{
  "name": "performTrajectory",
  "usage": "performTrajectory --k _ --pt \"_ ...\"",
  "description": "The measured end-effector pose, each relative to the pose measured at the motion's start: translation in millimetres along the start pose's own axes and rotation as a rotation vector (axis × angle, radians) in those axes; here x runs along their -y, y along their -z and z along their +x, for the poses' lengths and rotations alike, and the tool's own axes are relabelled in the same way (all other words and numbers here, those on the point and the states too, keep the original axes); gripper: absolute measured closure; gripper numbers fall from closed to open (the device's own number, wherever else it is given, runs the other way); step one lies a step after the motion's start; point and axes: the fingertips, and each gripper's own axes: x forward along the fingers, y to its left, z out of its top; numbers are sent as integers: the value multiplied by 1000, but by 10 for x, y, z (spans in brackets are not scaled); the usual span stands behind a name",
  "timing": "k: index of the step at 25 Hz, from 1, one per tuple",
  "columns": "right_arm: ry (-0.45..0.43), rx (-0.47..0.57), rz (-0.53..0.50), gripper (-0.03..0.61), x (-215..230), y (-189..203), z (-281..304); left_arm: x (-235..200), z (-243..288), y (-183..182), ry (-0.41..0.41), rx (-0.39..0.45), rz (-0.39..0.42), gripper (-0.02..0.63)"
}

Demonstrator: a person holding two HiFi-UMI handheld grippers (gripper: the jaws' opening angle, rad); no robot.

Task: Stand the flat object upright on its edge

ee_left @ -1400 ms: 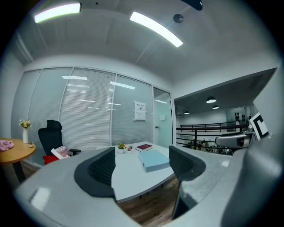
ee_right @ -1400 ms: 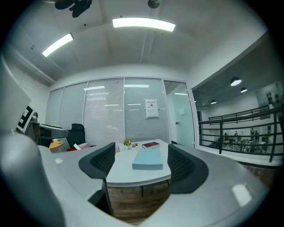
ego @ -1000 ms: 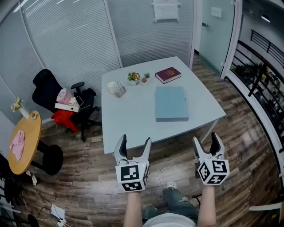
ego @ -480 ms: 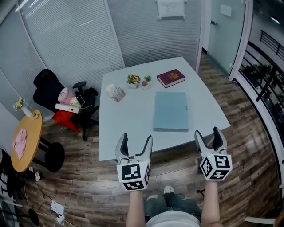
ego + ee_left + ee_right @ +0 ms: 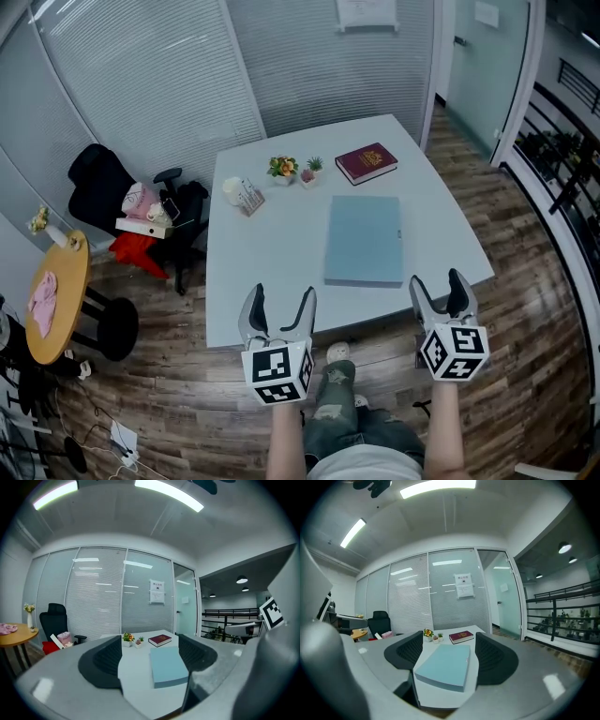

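Currently both grippers hang short of the tabletop, unloaded. Left gripper [image 5: 278, 300]: jaws apart, nothing between them. Right gripper [image 5: 437, 286]: the same. The blue flat object [image 5: 364, 239] lies flat on the white tabletop [image 5: 267, 253], at about 2 o'clock from the left gripper and 11 o'clock from the right, its near end close to the tabletop's near edge. A red book [image 5: 367, 162] sits at its 12 o'clock, apart.

Risks, as judged: a one-sided lift may skid it across the smooth surface and off the near edge. Once upright, the narrow edge is a poor base, so an early release would probably topple it.
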Motion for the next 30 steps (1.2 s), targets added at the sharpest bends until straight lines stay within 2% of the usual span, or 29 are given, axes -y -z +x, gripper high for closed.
performTrajectory --k 7,21,30 --pt "19 -18 -2 216 114 6 412 -18 492 36 31 -20 -18 247" --pt "73 -54 3 216 348 -125 1661 -161 1939 -90 134 -58 -17 247" --pt "115 -120 -4 209 524 -39 2261 -296 2652 -11 180 -110 -48 247"
